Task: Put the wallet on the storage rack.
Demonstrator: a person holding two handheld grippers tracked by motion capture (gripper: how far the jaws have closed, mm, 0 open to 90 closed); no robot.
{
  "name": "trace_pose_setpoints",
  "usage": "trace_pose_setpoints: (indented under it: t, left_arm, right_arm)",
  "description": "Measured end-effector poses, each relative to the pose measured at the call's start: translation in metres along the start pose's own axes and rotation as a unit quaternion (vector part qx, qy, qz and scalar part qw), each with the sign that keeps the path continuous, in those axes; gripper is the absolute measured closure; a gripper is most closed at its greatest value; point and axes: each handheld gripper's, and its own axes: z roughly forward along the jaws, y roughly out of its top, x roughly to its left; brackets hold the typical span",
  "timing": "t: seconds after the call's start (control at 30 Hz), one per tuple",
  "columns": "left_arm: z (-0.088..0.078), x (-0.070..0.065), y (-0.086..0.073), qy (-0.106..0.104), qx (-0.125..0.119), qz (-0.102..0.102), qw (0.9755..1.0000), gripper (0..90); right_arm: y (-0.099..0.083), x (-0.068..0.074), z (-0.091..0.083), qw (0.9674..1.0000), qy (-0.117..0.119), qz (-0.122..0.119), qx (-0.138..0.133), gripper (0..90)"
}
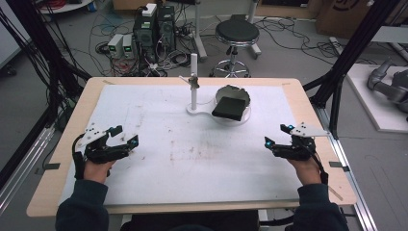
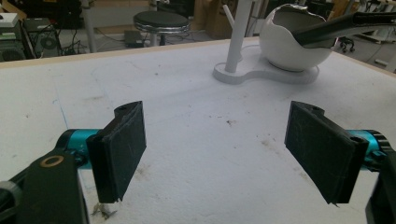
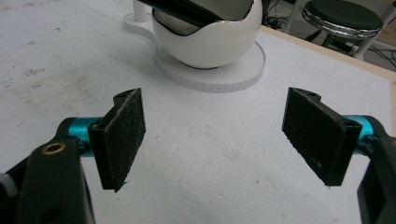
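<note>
A white egg-shaped bowl (image 1: pixel 232 94) with a jagged rim sits on a white base (image 1: pixel 202 112) at the table's far middle. A flat black object (image 1: pixel 229 108) leans in its mouth and sticks out toward me. A white post (image 1: pixel 194 82) rises from the same base, left of the bowl. My left gripper (image 1: pixel 124 136) rests open near the left edge with nothing between its pads (image 2: pixel 119 151). Over at the right edge, my right gripper (image 1: pixel 278 136) also stands open and empty, pads (image 3: pixel 122 136) wide apart, pointing at the bowl (image 3: pixel 210 37).
A stained white sheet (image 1: pixel 192 159) covers the wooden table (image 1: pixel 72 130). Beyond the far edge stand a black stool (image 1: pixel 236 33), computer boxes (image 1: pixel 154 26) and tangled cables. Black frame struts (image 1: pixel 344 62) rise at the right.
</note>
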Motion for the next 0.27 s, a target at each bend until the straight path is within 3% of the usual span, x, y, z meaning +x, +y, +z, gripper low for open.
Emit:
trace_pose_setpoints:
  t: [0.27]
  left_arm:
    - [0.0017, 0.0016, -0.0013, 0.004, 0.005, 0.000, 1.0000, 20.6]
  right_arm:
    - [-0.0014, -0.0010, 0.0006, 1.0000, -0.005, -0.006, 0.002, 21.6]
